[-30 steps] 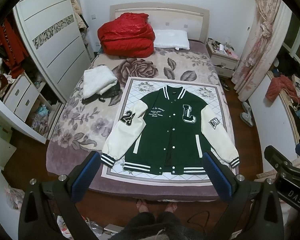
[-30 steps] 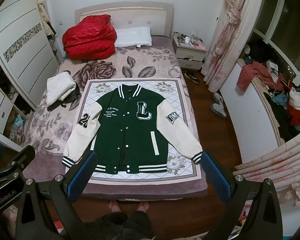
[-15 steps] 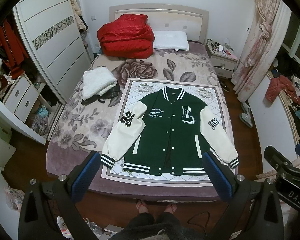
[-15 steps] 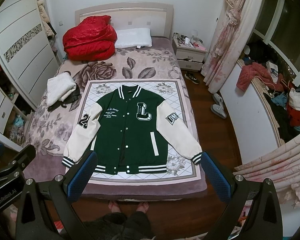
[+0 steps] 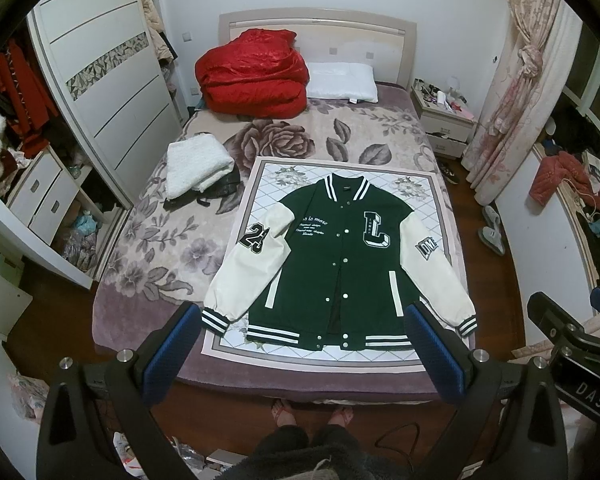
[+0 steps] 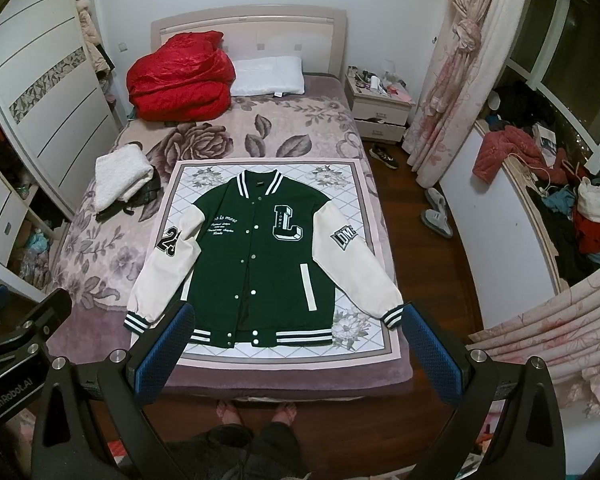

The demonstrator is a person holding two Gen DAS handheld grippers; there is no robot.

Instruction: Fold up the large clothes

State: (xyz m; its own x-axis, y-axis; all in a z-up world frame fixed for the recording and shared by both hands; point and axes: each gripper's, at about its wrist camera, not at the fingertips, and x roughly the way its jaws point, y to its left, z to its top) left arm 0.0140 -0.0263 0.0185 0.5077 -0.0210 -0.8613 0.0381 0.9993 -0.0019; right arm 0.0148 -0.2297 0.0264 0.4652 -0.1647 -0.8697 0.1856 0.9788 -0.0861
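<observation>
Slight drift of both views, jacket (image 5: 340, 264) a touch lower left (otherwise flat, untouched).

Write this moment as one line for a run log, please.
stage: before first fold | varsity jacket: flat, face up on mat | left hand-held gripper: open, above bed foot | right hand-held gripper: open, empty

A lived-in home bedroom is shown: a double bed (image 6: 236, 128) under a floral blanket fills the middle. At its head a white pillow (image 6: 269, 77) is laid; a nightstand (image 6: 380, 110) and tied-back curtain (image 6: 456, 80) are seen to its right, a wardrobe (image 5: 112, 80) to its left.
</observation>
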